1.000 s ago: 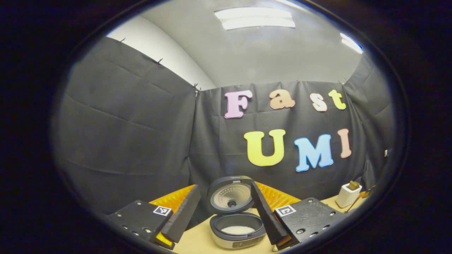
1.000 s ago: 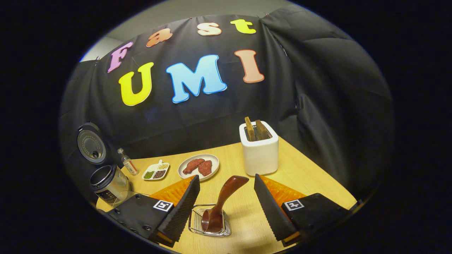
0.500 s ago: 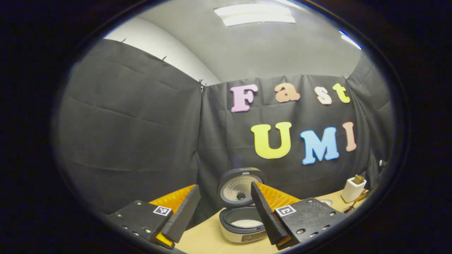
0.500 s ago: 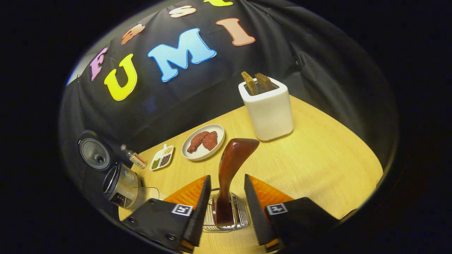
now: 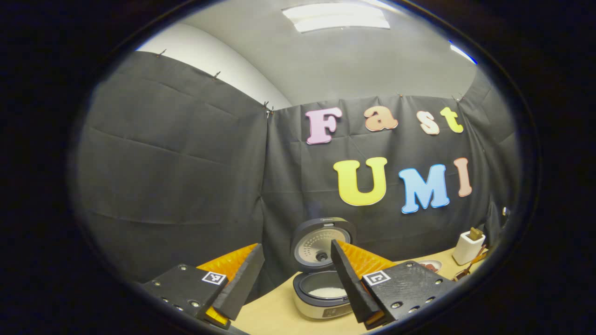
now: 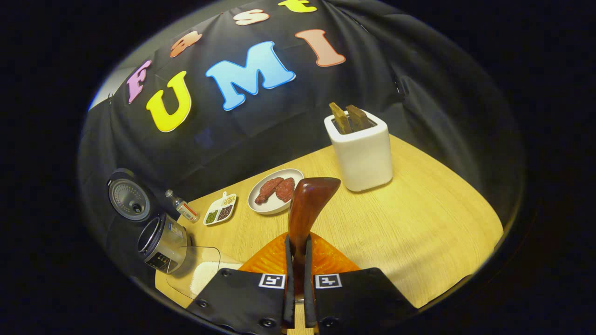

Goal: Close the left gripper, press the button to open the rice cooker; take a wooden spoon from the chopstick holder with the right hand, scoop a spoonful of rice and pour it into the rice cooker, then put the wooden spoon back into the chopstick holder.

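The right gripper [image 6: 298, 279] has its jaws clamped on the spoon [image 6: 305, 209] — both fingers press on the shaft, and the handle's broad end rises just beyond the tips, tilted a little to the right. The chopstick holder is hidden behind the jaws. To the left of the jaws, near them, a clear container of rice [image 6: 198, 274] sits on the worktop [image 6: 419, 223]. Further left stands the cooker [image 6: 160, 242], lid [image 6: 129, 201] up. Beyond the spoon lies a plate [image 6: 274, 195] with two reddish pieces; left of it a small divided dish [image 6: 220, 214], then a little bottle [image 6: 184, 210]. Farther off, to the right, stands a white toaster [image 6: 363, 144] with two slices poking out.

The left gripper [image 5: 298, 274] hangs with jaws apart, gripping nothing. Just beyond and between them is the open cooker [image 5: 323, 298], white rice [image 5: 326, 292] in its pot, lid [image 5: 321, 243] upright behind. Far right — the toaster [image 5: 467, 246], small.
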`<state>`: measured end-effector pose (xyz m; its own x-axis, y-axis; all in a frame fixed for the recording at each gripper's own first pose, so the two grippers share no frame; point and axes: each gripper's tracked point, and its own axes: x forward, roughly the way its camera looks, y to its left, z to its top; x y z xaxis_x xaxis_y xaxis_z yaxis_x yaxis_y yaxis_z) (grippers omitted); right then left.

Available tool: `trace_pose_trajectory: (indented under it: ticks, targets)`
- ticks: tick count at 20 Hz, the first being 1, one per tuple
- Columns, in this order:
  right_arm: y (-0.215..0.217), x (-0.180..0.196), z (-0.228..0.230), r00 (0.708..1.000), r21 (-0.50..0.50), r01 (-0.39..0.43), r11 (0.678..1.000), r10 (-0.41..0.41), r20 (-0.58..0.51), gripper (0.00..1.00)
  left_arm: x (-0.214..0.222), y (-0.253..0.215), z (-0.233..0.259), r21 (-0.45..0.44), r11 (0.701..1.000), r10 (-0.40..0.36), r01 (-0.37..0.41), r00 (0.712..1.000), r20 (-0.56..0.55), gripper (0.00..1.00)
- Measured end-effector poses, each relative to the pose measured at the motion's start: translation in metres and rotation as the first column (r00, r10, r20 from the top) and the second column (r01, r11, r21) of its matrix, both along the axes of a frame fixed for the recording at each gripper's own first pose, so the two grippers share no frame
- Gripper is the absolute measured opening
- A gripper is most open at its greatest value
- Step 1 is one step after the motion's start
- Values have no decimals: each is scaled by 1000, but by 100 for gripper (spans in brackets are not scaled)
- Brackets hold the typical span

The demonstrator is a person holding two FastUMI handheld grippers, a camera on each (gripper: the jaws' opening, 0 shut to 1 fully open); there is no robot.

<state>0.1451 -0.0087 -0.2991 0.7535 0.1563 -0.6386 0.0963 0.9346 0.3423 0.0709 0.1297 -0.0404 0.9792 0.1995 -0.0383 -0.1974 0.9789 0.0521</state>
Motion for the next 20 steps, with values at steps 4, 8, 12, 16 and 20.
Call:
trace_pose_trajectory:
  ticks: [4, 8, 12, 16, 20]
  targets:
    - [3, 5, 41, 996, -95, -21, 995, 28, 82, 9, 8, 0, -4, -23, 1000, -8, 8, 1000, -1, 86]
    - [13, 8, 79, 986, -178, -26, 984, 55, 158, 9, 17, -1, -11, -28, 999, -32, 32, 999, -8, 86]
    - [31, 12, 107, 970, -260, -34, 965, 95, 226, 10, 28, -1, -21, -27, 998, -49, 48, 999, -21, 86]
    - [57, 14, 122, 947, -382, -66, 922, 178, 266, 9, 35, 6, -32, -17, 998, -58, 57, 998, -36, 86]
    - [97, 14, 129, 919, -461, -108, 881, 266, 292, 6, 42, 16, -42, -19, 998, -60, 59, 997, -50, 86]
